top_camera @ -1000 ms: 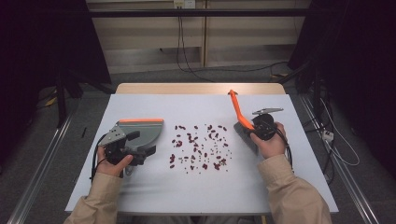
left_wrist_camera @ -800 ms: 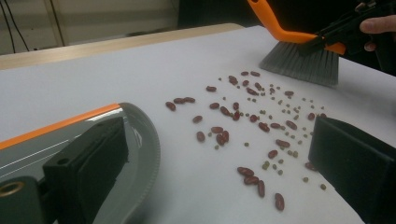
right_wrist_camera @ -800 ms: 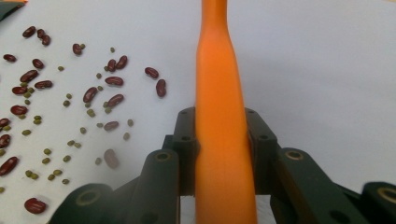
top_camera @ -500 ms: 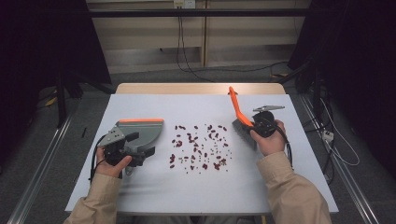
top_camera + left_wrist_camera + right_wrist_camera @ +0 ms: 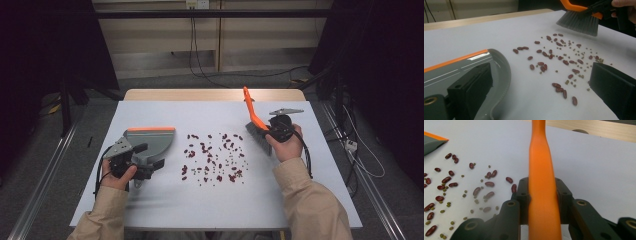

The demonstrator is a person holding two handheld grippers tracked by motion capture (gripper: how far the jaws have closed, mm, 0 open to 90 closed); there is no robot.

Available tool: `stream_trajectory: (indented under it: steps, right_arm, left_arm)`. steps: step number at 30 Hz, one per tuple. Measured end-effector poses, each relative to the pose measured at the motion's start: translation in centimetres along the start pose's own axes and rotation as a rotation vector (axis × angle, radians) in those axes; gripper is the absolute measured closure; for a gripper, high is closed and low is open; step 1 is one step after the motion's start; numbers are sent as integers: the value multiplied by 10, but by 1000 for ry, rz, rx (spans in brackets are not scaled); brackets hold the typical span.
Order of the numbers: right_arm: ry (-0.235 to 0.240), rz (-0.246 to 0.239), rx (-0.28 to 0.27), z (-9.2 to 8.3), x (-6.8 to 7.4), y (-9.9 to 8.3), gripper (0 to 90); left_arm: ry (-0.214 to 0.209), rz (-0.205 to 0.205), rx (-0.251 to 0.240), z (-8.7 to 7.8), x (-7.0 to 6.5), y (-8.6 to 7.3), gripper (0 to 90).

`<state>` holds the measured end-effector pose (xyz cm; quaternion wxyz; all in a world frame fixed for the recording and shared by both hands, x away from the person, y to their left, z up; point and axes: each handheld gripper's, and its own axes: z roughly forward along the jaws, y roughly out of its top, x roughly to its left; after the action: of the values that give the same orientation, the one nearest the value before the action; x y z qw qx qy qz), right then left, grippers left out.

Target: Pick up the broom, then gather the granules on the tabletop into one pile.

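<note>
The right tool [image 5: 270, 131] is clamped on the orange handle of a hand brush [image 5: 254, 119], bristles hovering at about two o'clock of the scattered red beans [image 5: 212, 157]; the beans lie mid-surface [image 5: 210, 210] with small green ones among them. The left tool [image 5: 145, 161] grips the grey dustpan [image 5: 150, 142] at nine o'clock of the beans; the dustpan's wall sits against one jaw, the other standing clear beside the beans.

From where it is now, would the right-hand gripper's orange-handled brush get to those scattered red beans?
Probably yes. The right gripper is shut on the orange-handled brush, whose grey bristles hang just beside the scattered red beans, with bare white table between.
</note>
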<state>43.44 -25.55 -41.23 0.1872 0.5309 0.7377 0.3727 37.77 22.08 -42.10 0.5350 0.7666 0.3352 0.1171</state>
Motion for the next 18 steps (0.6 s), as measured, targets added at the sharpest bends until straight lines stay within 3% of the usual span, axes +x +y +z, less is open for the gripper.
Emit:
stream_trajectory:
  steps: [18]
  right_arm:
    - [15, -44, -47, 18, 3, 13, 716]
  left_arm:
    - [-10, -10, 0, -3, 1, -3, 47]
